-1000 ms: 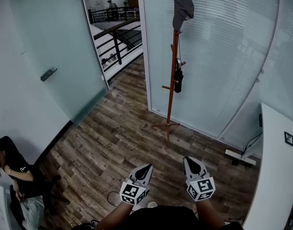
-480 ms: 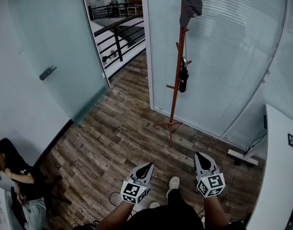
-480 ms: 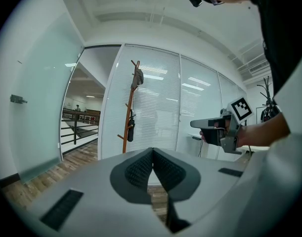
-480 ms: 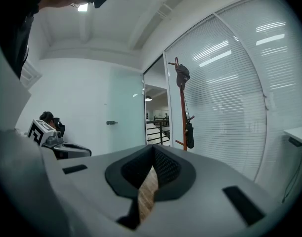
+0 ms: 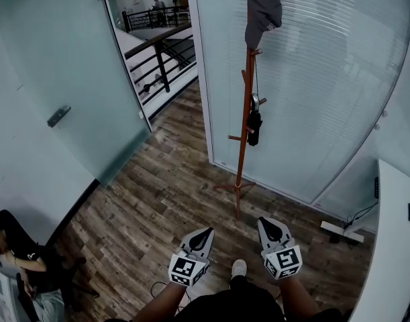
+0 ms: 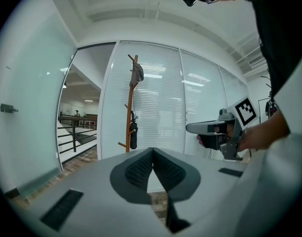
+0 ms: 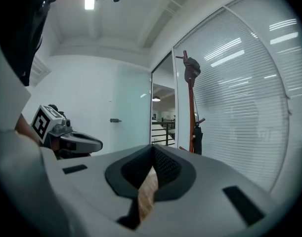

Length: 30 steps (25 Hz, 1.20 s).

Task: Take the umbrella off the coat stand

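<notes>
The brown wooden coat stand [image 5: 243,133] stands against the glass wall, ahead of both grippers. A short black folded umbrella [image 5: 253,127] hangs by its strap from a peg halfway up, and a grey cap [image 5: 262,7] tops the pole. My left gripper [image 5: 205,234] and right gripper [image 5: 268,224] are low in the head view, side by side, both shut and empty, well short of the stand. The left gripper view shows the stand [image 6: 129,107] and umbrella [image 6: 133,135] far beyond the jaws [image 6: 152,150]. In the right gripper view the umbrella [image 7: 197,140] is right of the jaws [image 7: 153,147].
A glass wall with blinds [image 5: 312,79] runs behind the stand. Left of it is an open doorway with black railings [image 5: 161,52] and a frosted glass door [image 5: 64,92]. A white desk [image 5: 391,247] is at the right, and a person sits at the lower left [image 5: 20,250].
Both grippers have moved forward over the wooden floor toward the stand, staying shut. A shoe has come into view between the arms.
</notes>
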Each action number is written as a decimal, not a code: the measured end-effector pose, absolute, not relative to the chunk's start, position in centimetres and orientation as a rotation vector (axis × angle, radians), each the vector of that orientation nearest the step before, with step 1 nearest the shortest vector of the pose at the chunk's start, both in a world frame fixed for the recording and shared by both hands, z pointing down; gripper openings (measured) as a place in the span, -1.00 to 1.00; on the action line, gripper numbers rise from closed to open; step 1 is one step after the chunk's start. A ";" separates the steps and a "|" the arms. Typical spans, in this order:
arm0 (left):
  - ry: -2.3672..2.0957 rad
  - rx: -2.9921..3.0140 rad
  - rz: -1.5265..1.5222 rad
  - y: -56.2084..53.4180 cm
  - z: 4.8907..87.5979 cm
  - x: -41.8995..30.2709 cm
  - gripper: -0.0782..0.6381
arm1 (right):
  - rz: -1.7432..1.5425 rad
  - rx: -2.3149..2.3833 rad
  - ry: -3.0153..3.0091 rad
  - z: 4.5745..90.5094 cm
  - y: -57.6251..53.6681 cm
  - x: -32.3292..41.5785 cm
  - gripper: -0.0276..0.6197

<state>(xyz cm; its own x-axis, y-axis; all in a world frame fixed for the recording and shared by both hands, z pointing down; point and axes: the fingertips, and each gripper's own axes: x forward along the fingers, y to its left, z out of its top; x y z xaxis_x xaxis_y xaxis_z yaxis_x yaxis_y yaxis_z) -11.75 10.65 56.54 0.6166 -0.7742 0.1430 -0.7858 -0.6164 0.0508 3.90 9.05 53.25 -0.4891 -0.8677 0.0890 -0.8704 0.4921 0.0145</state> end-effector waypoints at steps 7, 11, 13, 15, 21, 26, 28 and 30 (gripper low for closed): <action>-1.321 2.696 0.124 3.8 55.4 -10.3 -0.75 | 0.060 1.496 -2.689 52.7 2.6 4.4 -0.90; -1.317 2.694 0.075 0.1 54.9 -8.5 -0.75 | 0.110 1.478 -2.706 53.4 -0.5 5.7 -0.90; -1.310 2.687 0.090 -1.1 55.3 -7.5 -0.75 | 0.166 1.473 -2.724 53.6 -1.8 6.4 -0.90; -1.315 2.675 0.092 -2.0 55.8 -6.8 -0.75 | 0.160 1.464 -2.737 53.4 -2.9 6.9 -0.90; -1.369 2.635 0.100 -4.9 56.3 -6.0 -0.75 | -0.031 1.378 -2.772 51.8 -6.2 7.0 -0.90; -1.399 2.620 0.094 -6.1 56.0 -5.5 -0.75 | -0.024 1.375 -2.773 52.0 -8.2 7.2 -0.90; -1.407 2.607 0.113 -6.4 56.4 -5.9 -0.75 | -0.015 1.394 -2.772 51.9 -8.9 7.1 -0.90; -1.420 2.590 0.132 -6.7 56.9 -6.6 -0.74 | 0.006 1.401 -2.772 52.4 -9.6 6.7 -0.90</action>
